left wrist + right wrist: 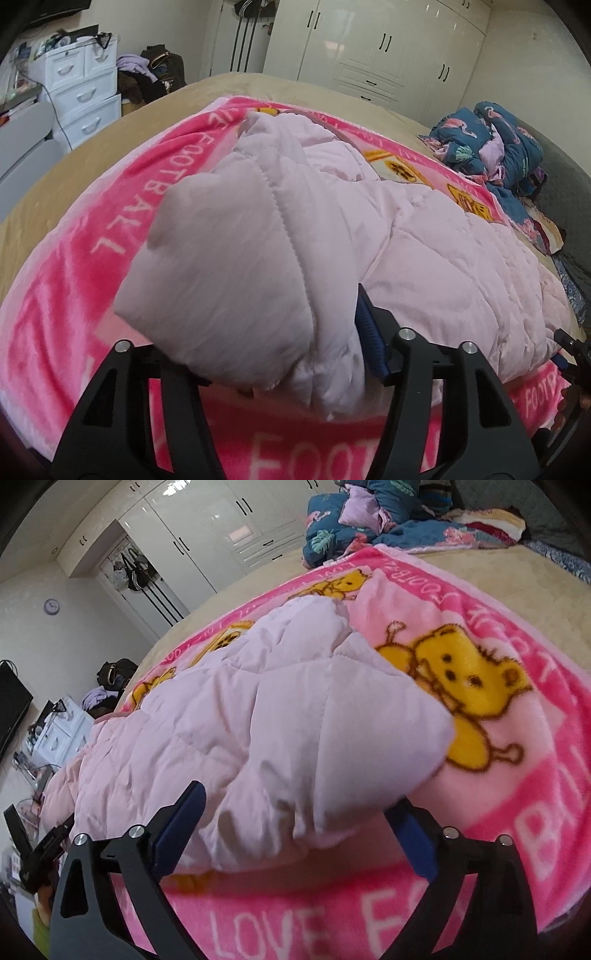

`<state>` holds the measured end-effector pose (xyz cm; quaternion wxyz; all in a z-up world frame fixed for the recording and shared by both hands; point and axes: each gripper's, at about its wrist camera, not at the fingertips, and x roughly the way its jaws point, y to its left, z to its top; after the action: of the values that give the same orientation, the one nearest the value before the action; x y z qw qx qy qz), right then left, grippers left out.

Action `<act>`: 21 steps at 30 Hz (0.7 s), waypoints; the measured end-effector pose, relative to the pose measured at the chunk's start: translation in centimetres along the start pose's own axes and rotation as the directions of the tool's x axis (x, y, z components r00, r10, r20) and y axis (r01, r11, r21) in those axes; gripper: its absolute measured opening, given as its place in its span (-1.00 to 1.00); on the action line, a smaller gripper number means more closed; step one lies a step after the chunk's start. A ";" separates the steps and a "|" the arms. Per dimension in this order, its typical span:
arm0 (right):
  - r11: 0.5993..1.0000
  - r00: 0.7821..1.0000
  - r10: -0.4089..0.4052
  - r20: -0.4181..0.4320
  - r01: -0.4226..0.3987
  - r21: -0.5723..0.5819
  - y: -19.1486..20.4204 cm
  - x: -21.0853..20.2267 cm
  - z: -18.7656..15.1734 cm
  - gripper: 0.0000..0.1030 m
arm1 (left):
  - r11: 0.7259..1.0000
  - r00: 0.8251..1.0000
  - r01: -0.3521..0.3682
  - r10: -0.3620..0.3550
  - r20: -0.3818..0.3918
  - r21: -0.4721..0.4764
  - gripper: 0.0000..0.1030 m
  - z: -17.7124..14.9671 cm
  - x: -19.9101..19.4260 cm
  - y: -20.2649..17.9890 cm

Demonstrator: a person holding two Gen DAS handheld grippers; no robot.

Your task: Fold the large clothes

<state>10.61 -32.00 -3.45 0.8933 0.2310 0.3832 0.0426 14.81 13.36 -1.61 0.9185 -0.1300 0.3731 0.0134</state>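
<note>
We see the right gripper released, fingers spread around the pale pink quilted jacket; left gripper grip undeterminable, jacket fold between its fingers.

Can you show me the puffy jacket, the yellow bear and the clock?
jacket (258, 716): right wrist view, quilted middle.
bear (476, 672): right wrist view, its face.
clock (51, 606): right wrist view, its dial.

Soft, even daylight fills the room; wardrobe doors gleam with glare, frame edges bend and darken, near fabric blurs.
</note>
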 end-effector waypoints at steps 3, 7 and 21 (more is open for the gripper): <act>1.000 0.999 -0.021 0.038 0.021 -0.012 -0.2 -1.8 -0.3 0.89 | 1.000 1.000 0.001 -0.001 0.005 -0.012 0.23 -0.3 -0.8 0.6; 0.999 0.996 -0.040 0.082 0.042 -0.017 -0.4 -3.9 -0.6 0.89 | 1.000 1.000 0.001 -0.001 0.013 -0.020 0.34 -0.9 -2.0 1.2; 0.961 0.975 -0.055 0.217 0.111 -0.253 4.2 -10.0 -4.1 0.92 | 0.998 0.989 -0.041 0.033 0.141 0.056 0.83 -3.2 -10.2 0.9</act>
<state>1.12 -29.19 2.57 0.9522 0.0972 0.2879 0.0310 5.13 14.21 3.03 0.9454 -0.0950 0.3103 0.0286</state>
